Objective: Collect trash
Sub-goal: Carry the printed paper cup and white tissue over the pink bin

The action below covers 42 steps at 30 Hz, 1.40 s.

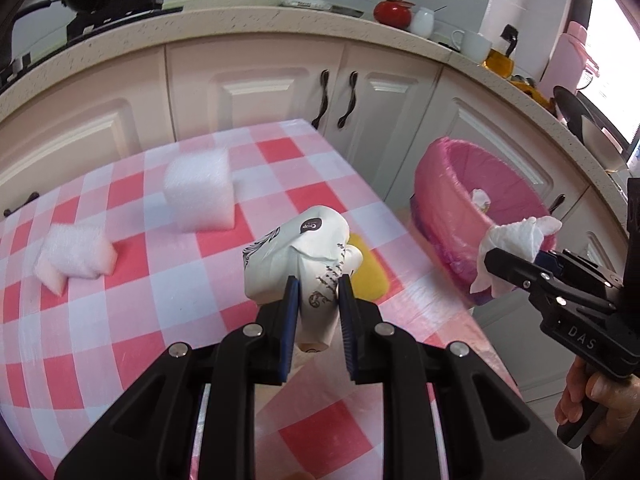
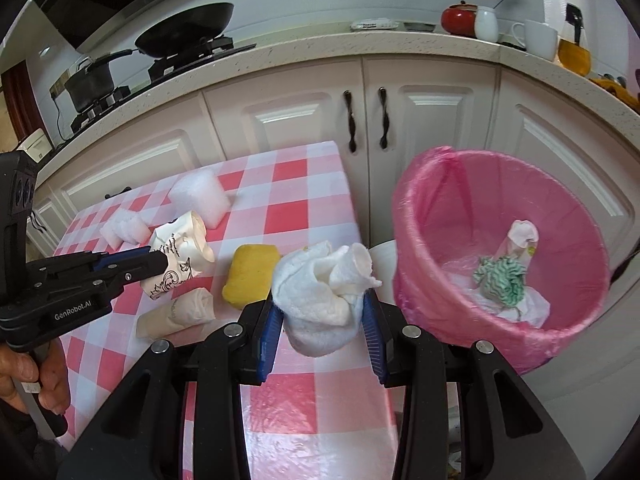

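The left gripper (image 1: 318, 292) is closed on a crushed paper cup (image 1: 298, 252), white with dark printed scrollwork, and holds it clear above the checked tablecloth (image 1: 132, 320). The blue pads (image 1: 291, 320) bear on the cup's lower, flattened part. The right gripper (image 2: 320, 320) is closed on a crumpled white paper towel (image 2: 320, 280), which bulges out above and below the jaws; it hangs over the table edge, near the bin lined with a pink bag (image 2: 424, 216) that stands on the floor beside the table.

Handling properties, judged from appearance:
- Paper cup: very light, thin-walled, already collapsed. It yields under pressure, so a grip across a folded double wall is more secure than one on the open rim (the rim can spring and slip).
- Paper towel: soft, near weightless, compressible. Grip the dense middle of the wad, as here; loose corners tear or pull free.

Items remaining on the table:
- A yellow sponge (image 2: 250, 276), soft but springy; grip across its narrow sides.
- A second flattened cream paper cup (image 2: 176, 314), lying flat; take it by a raised fold.
- Two white foam pieces (image 1: 200, 192) (image 1: 74, 256), light and easily dented.

The bin already contains a green-and-white cloth (image 2: 500, 276) and other paper scraps.
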Each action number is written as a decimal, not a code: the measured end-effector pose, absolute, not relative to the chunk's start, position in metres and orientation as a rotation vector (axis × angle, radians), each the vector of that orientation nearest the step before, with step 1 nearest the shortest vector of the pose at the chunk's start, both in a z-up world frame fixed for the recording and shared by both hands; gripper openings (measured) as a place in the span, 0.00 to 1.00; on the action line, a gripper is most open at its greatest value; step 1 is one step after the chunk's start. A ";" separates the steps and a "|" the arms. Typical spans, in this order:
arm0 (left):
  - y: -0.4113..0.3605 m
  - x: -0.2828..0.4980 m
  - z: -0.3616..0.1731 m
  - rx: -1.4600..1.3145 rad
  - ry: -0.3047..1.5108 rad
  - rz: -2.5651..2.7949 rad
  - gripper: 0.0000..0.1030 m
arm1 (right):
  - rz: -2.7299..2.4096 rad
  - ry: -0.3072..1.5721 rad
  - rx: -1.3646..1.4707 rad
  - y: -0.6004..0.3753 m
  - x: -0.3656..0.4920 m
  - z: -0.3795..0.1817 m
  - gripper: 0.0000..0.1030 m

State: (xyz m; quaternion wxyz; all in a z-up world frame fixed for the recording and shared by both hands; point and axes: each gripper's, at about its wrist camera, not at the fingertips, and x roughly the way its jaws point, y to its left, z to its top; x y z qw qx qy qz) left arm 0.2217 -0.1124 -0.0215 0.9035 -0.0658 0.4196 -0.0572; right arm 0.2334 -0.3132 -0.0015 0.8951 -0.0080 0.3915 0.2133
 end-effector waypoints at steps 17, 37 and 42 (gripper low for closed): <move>-0.159 0.243 0.005 -0.088 0.822 -0.190 0.19 | 0.310 0.744 0.016 -0.368 0.244 0.020 0.35; -0.250 0.284 0.035 -0.055 0.745 -0.342 0.19 | 0.084 0.699 0.058 -0.439 0.275 0.024 0.36; -0.273 0.296 0.038 -0.059 0.743 -0.398 0.19 | 0.068 0.690 0.063 -0.452 0.283 0.025 0.36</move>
